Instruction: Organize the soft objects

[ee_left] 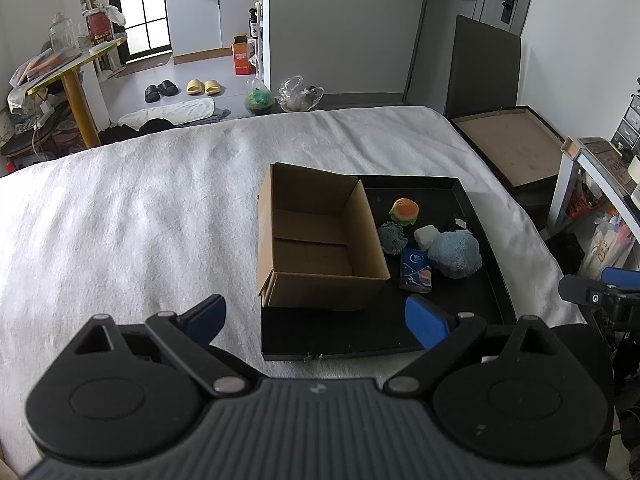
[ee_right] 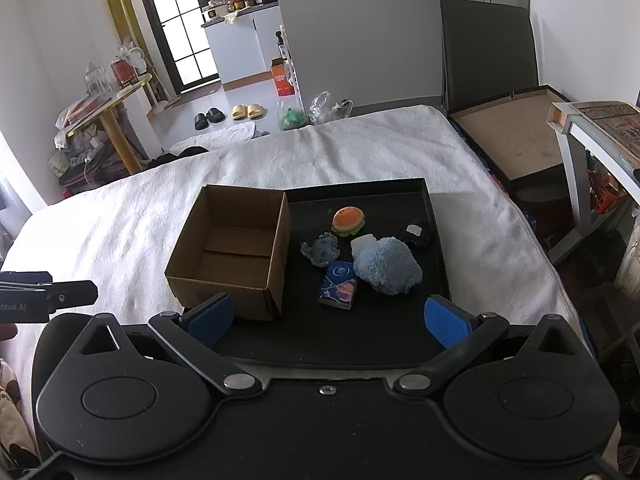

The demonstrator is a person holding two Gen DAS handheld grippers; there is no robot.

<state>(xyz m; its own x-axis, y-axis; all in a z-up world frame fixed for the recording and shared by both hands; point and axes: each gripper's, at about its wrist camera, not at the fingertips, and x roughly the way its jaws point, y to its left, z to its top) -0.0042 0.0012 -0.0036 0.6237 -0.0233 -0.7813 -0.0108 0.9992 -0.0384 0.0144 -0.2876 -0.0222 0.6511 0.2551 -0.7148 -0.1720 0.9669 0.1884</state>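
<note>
An empty cardboard box (ee_left: 320, 240) (ee_right: 236, 248) stands on the left part of a black tray (ee_left: 460, 320) (ee_right: 380, 332) on the white bed. To its right lie a burger toy (ee_left: 405, 211) (ee_right: 349, 220), a small grey plush (ee_left: 393, 238) (ee_right: 322, 249), a white soft block (ee_left: 426, 237) (ee_right: 362, 245), a fluffy blue plush (ee_left: 456, 254) (ee_right: 387, 266), a blue tissue pack (ee_left: 416, 271) (ee_right: 339, 285) and a black soft item (ee_right: 416, 233). My left gripper (ee_left: 316, 318) hangs open before the box. My right gripper (ee_right: 330, 316) is open over the tray's near part, holding nothing.
White bedding (ee_left: 140, 208) spreads widely left of the tray. A brown-lined black tray (ee_left: 516, 144) and a dark board sit beyond the bed's right edge. A white shelf (ee_right: 600, 128) stands at the right. The other gripper shows at each view's side edge.
</note>
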